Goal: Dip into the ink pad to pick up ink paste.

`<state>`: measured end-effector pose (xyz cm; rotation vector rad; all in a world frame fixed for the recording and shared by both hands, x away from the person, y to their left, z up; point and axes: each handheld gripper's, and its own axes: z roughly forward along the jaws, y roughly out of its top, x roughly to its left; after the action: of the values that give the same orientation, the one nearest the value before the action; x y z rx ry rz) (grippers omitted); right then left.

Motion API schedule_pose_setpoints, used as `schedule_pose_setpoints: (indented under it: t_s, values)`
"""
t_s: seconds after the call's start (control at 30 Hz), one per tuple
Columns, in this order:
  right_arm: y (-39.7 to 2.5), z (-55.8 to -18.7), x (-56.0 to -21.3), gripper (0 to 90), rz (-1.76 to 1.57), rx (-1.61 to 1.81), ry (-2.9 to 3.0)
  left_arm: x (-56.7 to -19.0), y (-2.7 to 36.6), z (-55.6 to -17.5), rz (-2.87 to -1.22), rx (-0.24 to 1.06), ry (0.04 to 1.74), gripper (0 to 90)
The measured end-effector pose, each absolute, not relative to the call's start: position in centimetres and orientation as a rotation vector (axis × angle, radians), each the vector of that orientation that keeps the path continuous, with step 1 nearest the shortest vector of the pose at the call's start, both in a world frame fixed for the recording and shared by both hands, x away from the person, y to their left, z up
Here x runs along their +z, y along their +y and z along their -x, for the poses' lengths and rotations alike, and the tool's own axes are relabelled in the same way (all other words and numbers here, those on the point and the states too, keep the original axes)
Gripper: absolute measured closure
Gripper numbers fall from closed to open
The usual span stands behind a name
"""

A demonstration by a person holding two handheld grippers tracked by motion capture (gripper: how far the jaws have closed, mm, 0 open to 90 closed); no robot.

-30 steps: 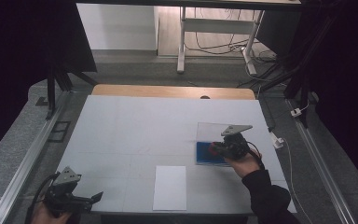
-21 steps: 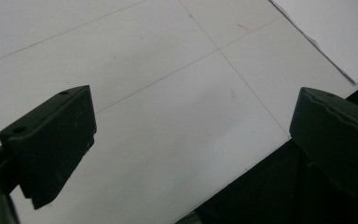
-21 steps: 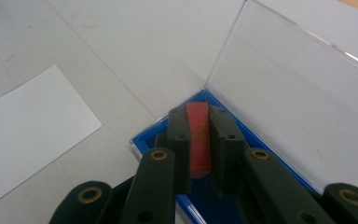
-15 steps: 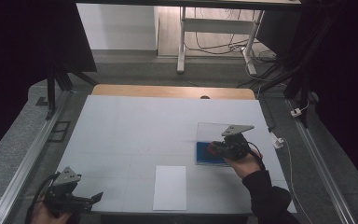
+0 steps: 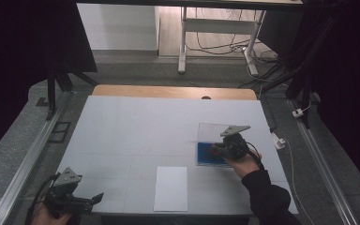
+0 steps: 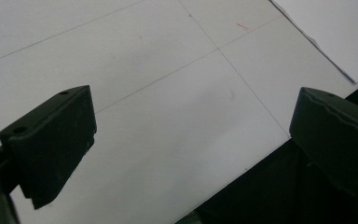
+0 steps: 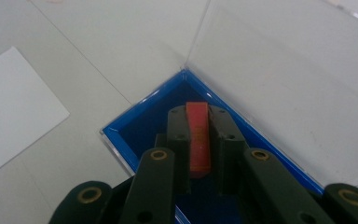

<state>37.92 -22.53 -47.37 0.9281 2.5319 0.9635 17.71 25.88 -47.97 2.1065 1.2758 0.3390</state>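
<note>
Clearly the right gripper [image 7: 199,140] is the working one: its jaws are pinched narrow on a thin red piece [image 7: 198,135], held on edge over the blue tray [image 7: 135,126] of a case whose clear lid [image 7: 298,88] lies swung open flat on the table [image 5: 136,126]. Holding the piece by its flat faces probably lets it pass straight down between the tray walls; whether it is touching the floor of the tray I cannot tell. Meanwhile the left gripper [image 5: 82,200] hangs at the near left corner, jaws wide and empty, well apart from the case. A white sheet [image 5: 171,187] lies between the two grippers, untouched.
</note>
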Motion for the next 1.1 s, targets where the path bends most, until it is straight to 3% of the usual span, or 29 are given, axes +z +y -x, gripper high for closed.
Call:
schedule_pose_setpoints:
  t_s: [0.8, 1.1]
  values:
    - [-20.4, -37.0, -48.1, 80.9, -0.821, 0.772, 2.529, -48.0, 25.8, -17.8, -2.111, 0.332, 1.279, 1.0]
    - [-22.3, -38.3, -48.4, 81.1, -0.985, 0.934, 2.556, -48.0, 25.9, -17.8, -2.111, 0.330, 1.278, 1.0]
